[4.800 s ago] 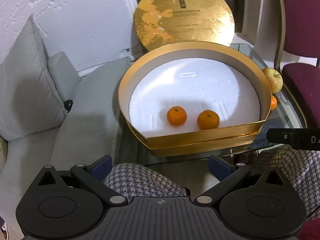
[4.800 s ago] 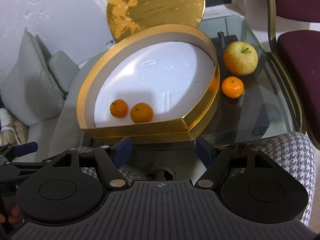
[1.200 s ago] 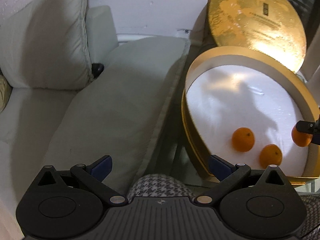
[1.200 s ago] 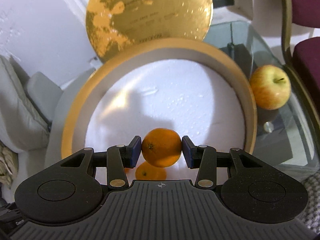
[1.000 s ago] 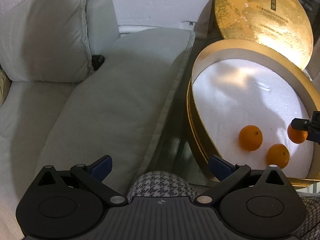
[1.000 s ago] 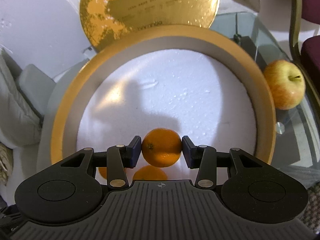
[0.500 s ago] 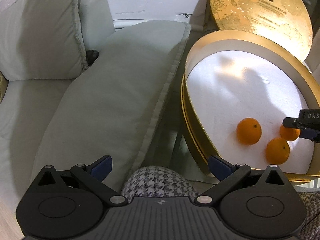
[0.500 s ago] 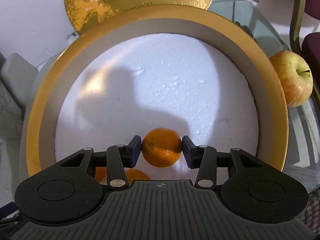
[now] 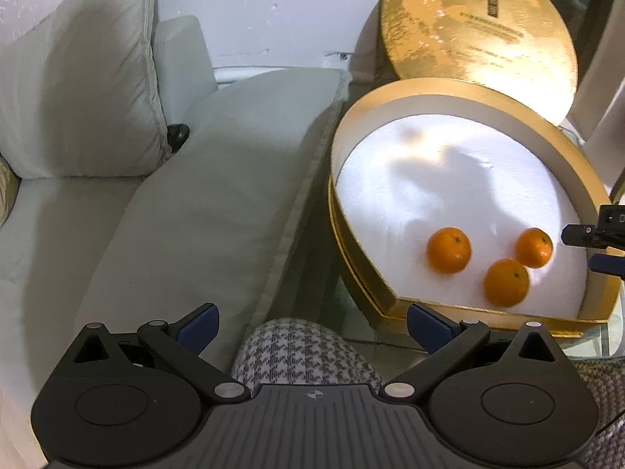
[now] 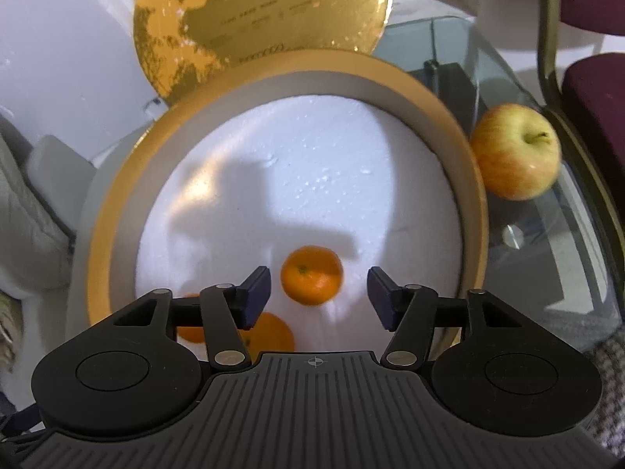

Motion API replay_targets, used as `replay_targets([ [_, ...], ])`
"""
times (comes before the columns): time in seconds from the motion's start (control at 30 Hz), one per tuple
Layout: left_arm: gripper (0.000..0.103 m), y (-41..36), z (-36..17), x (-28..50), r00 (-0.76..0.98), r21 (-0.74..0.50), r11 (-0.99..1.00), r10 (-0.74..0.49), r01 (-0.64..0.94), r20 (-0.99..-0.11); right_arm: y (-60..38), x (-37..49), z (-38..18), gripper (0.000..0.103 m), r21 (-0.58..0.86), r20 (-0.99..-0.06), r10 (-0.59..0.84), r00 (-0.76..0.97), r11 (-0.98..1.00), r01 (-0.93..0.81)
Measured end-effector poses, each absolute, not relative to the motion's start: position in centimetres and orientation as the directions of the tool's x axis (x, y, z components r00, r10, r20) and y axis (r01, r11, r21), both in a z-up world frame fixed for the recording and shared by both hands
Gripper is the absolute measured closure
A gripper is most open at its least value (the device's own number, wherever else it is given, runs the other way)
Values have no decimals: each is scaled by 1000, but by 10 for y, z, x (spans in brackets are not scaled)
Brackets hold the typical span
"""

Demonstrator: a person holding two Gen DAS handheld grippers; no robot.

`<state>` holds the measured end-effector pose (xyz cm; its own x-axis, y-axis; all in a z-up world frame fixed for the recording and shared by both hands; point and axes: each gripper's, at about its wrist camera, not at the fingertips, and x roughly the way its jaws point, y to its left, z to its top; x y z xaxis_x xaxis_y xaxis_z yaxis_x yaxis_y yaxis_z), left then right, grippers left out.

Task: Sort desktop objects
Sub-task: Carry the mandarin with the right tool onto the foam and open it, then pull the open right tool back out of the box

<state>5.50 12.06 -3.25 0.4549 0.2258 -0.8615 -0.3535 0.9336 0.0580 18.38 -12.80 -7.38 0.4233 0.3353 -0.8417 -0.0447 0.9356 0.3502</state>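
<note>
A round gold box (image 9: pixel 398 301) (image 10: pixel 474 179) with a white foam floor holds three tangerines. One tangerine (image 10: pixel 311 275) (image 9: pixel 534 247) lies on the foam just beyond my right gripper (image 10: pixel 318 297), which is open with the fruit free between and ahead of the pads. Two other tangerines (image 9: pixel 448 250) (image 9: pixel 506 282) lie beside it; they are partly hidden under the right gripper's fingers (image 10: pixel 256 293). A red-yellow apple (image 10: pixel 515 151) sits on the glass table to the right of the box. My left gripper (image 9: pixel 310 326) is open and empty, held off the box's left side.
The box's gold lid (image 9: pixel 478 35) (image 10: pixel 261 19) leans upright behind the box. Grey cushions (image 9: pixel 218 191) lie to the left. A dark red chair (image 10: pixel 590 90) stands right of the glass table (image 10: pixel 554 234). A knee in checked cloth (image 9: pixel 304 355) is under the left gripper.
My right gripper has opened and let go of the tangerine, which now rests on the foam in the box. The gripper has drawn back slightly. The left gripper has stayed open.
</note>
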Motion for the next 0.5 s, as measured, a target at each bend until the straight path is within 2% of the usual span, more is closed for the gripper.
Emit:
replay_targets([
  [0.07,1,115,-29,51,464,58,938,223,-343,-857,-136,174,-67,36,366,-833,350,429,929,-49],
  [0.5,1,74,-4,20,531,78,960,215,-268,-819,-178,110,-40,27,402,-795,388,466,912,-73],
])
